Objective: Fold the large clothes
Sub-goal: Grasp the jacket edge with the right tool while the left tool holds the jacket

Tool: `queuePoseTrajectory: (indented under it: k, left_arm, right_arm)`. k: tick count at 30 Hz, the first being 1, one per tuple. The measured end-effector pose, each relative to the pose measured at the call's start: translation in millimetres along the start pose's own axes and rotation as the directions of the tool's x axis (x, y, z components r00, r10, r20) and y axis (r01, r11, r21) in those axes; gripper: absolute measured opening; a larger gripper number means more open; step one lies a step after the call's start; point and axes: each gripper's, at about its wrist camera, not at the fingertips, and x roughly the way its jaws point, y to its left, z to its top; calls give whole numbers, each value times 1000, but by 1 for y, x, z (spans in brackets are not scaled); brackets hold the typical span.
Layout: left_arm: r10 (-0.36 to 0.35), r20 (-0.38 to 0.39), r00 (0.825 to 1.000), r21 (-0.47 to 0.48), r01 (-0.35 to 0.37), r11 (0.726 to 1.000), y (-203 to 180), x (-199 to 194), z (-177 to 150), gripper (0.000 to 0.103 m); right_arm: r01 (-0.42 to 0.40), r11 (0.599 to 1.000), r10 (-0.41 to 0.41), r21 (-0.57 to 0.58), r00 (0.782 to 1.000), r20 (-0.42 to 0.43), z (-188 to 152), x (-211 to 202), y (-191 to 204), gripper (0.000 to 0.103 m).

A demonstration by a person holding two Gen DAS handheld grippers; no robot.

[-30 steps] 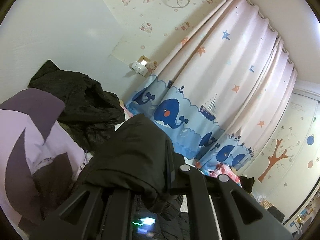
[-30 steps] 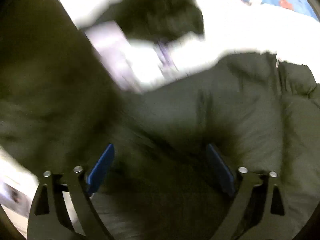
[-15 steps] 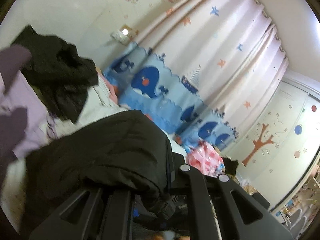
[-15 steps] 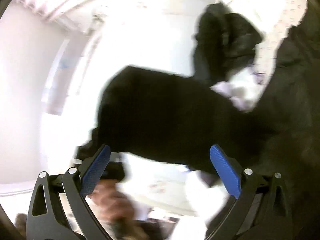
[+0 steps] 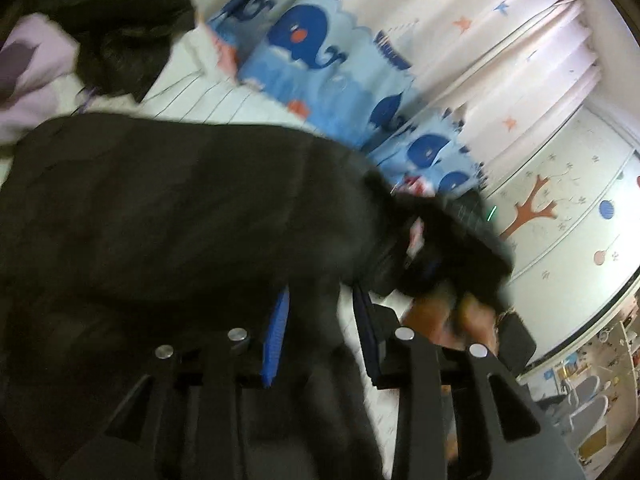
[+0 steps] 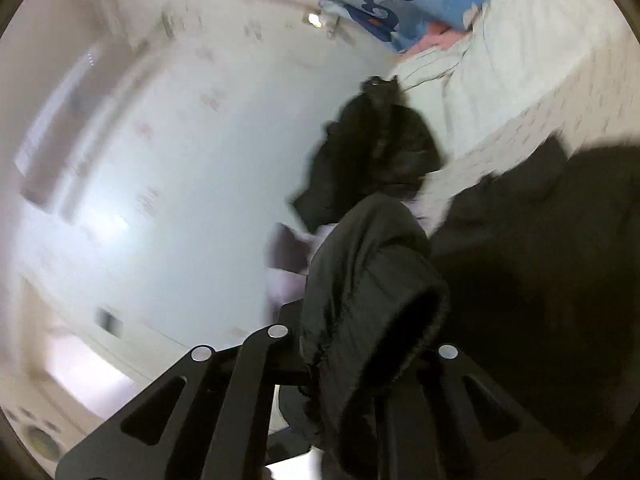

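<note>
The left tongs are seen low in the left wrist view, blue pads a little apart, with a strip of the black jacket running down between them; whether the fabric is actually pinched can't be told, it's too blurry. The right tongs are clamped on a bunched sleeve end of the same jacket, with the cuff opening gaping at lower centre of the right wrist view.

The jacket's body is spread across the left and middle of the left wrist frame, lying over the bed with its pale striped sheet. At the right edge of the jacket, the person's hand is caught around the other device, fairly smeared by motion.

A second dark garment is heaped at upper left of the left view, with a lilac garment just beside it at the left edge. The same dark heap is seen mid-frame in the right view. A whale-print curtain is hung behind the bed, and a tree wall sticker is visible at right.
</note>
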Motion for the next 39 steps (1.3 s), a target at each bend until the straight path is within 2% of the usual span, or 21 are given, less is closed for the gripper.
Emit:
queuePoseTrajectory:
  k: [4, 6, 8, 11, 12, 14, 17, 18, 21, 23, 26, 28, 29, 30, 31, 32, 33, 34, 36, 37, 39]
  left_arm:
    - [64, 107, 992, -64, -57, 996, 39, -68, 12, 35]
    - [115, 189, 975, -100, -97, 990, 55, -100, 26, 46]
    - [178, 249, 952, -116, -153, 981, 69, -120, 44, 47]
    - [222, 273, 936, -109, -199, 974, 83, -117, 65, 48]
    - [232, 269, 935, -100, -212, 972, 86, -111, 69, 48]
    - [256, 230, 939, -69, -246, 967, 95, -82, 79, 48]
    - [345, 133, 929, -7, -347, 938, 124, -25, 86, 48]
    - [372, 94, 923, -2, -374, 928, 137, -5, 85, 48]
    - [450, -22, 893, -34, -450, 892, 182, 39, 74, 48]
    - [457, -79, 886, -31, -460, 887, 203, 56, 67, 48]
    - [495, -88, 865, 19, -495, 869, 197, 55, 67, 48]
    - [493, -27, 870, 40, -492, 870, 177, 35, 73, 48]
    - [483, 9, 875, 56, -483, 874, 171, 26, 75, 48]
    - [468, 58, 882, 83, -471, 878, 160, 17, 79, 49]
    - [455, 98, 885, 114, -464, 878, 149, 11, 85, 52]
    - [448, 126, 885, 134, -463, 876, 142, 8, 91, 55]
    - [443, 143, 885, 150, -462, 874, 139, 9, 97, 58]
    - [443, 135, 887, 160, -460, 873, 142, 12, 101, 58]
    - [453, 113, 884, 158, -466, 871, 150, 27, 109, 58]
    - [462, 89, 882, 149, -471, 870, 159, 37, 112, 58]
    - [508, 45, 860, 141, -509, 849, 180, 62, 113, 59]
  right_arm:
    - [100, 969, -103, -225, 995, 1, 19, -12, 61, 7]
    - [179, 918, -182, -353, 983, 24, 16, -18, 91, 7]
    - [283, 865, -295, -415, 955, 38, 13, -27, 94, 7]
    - [413, 830, -444, -376, 896, 4, 8, -35, 47, 7]
    - [466, 812, -509, -351, 860, -37, 7, -32, 15, 7]
    - [528, 789, -577, -315, 812, -84, 3, -26, -28, 7]
    - [592, 753, -647, -288, 745, -159, -11, -15, -90, 7]
    - [602, 748, -656, -279, 736, -169, -21, -20, -104, 7]
    - [616, 760, -649, -208, 741, -174, -36, -31, -139, 7]
    - [592, 789, -614, -163, 765, -194, -37, -33, -150, 9]
    - [541, 834, -552, -111, 811, -196, -36, -51, -149, 17]
    - [541, 837, -548, -84, 826, -133, -33, -78, -141, 31]
    - [556, 828, -561, -74, 822, -98, -29, -89, -138, 36]
    - [605, 794, -607, -69, 794, -31, -27, -101, -128, 43]
    - [649, 757, -649, -75, 760, 27, -25, -108, -116, 44]
    - [703, 703, -693, -103, 711, 118, -23, -112, -99, 48]
    - [729, 673, -708, -127, 684, 176, -22, -110, -85, 50]
    - [729, 670, -700, -137, 683, 208, -21, -107, -76, 50]
    - [675, 707, -632, -211, 737, 240, -24, -84, -56, 51]
    - [671, 693, -633, -263, 741, 223, -27, -66, -51, 51]
    - [699, 634, -710, -332, 696, 110, -35, -19, -71, 51]
